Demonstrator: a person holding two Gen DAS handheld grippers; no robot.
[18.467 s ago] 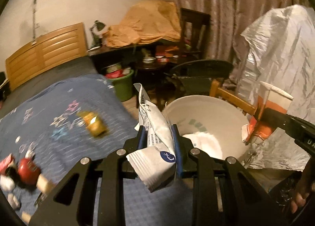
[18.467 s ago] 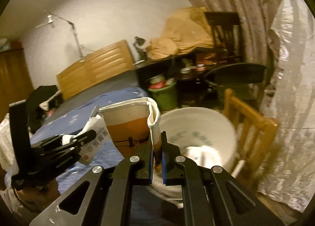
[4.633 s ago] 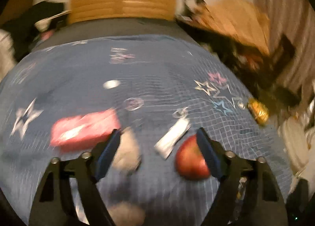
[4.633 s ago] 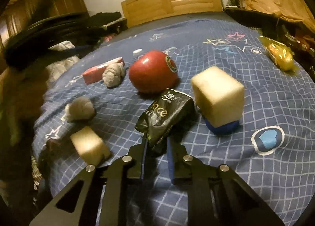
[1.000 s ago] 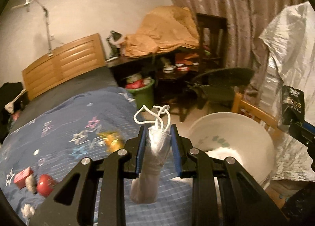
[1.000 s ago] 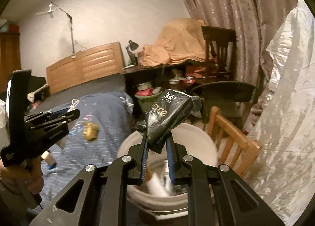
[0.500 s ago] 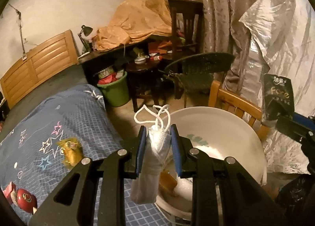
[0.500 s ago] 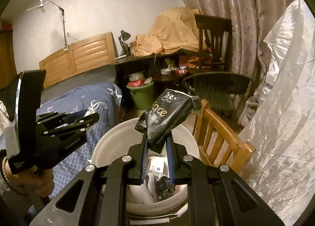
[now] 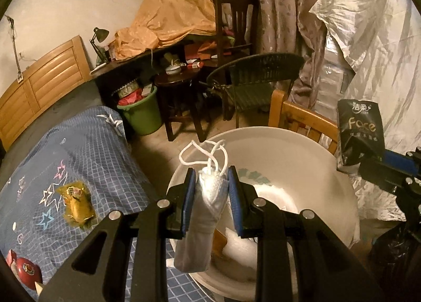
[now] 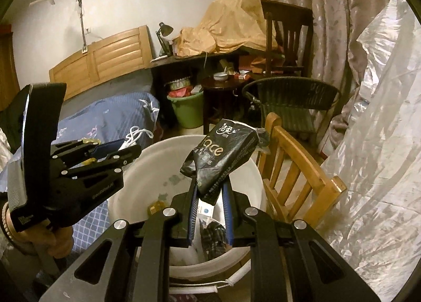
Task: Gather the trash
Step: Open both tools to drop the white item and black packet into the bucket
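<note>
left gripper (image 9: 211,191): jaws pinched tight on a folded face mask (image 9: 202,223); ear loops stick up toward 12 o'clock, body hangs down toward 6 below the pads.
right gripper (image 10: 209,206): jaws nearly closed, clamping a black tissue pack (image 10: 221,157) by its lower end; pack juts up toward 1 o'clock.
target: white bucket (image 9: 315,170), mouth open, already holding white crumpled stuff plus a brown scrap; right wrist view shows more wrappers inside the white bucket (image 10: 147,170).
key relation, left: mask hangs above the bucket's near-left rim, at about 8 o'clock of the mouth; its long axis runs roughly vertical, lower end right at the rim line, so whether it clears the rim I can't tell.
key relation, right: pack sits over the bucket mouth, interior straight below the jaws toward 6 o'clock; looks well inside the rim.
nearer hand: judgement — right is better centred over the opening; left probably needs a nudge toward 2 o'clock before letting go.
step: judgement — drop phase, both items ready to release.
left on bed: yellow wrapper (image 9: 77,203) at 9 o'clock of the left jaws on the blue bedspread (image 9: 79,149); red apple (image 9: 26,273) at 8 o'clock, far corner.
risk: judgement — mask may snag on the rim or land on the bedspread.
nearby: wooden chair (image 10: 297,168) touching the bucket's far-right side.
</note>
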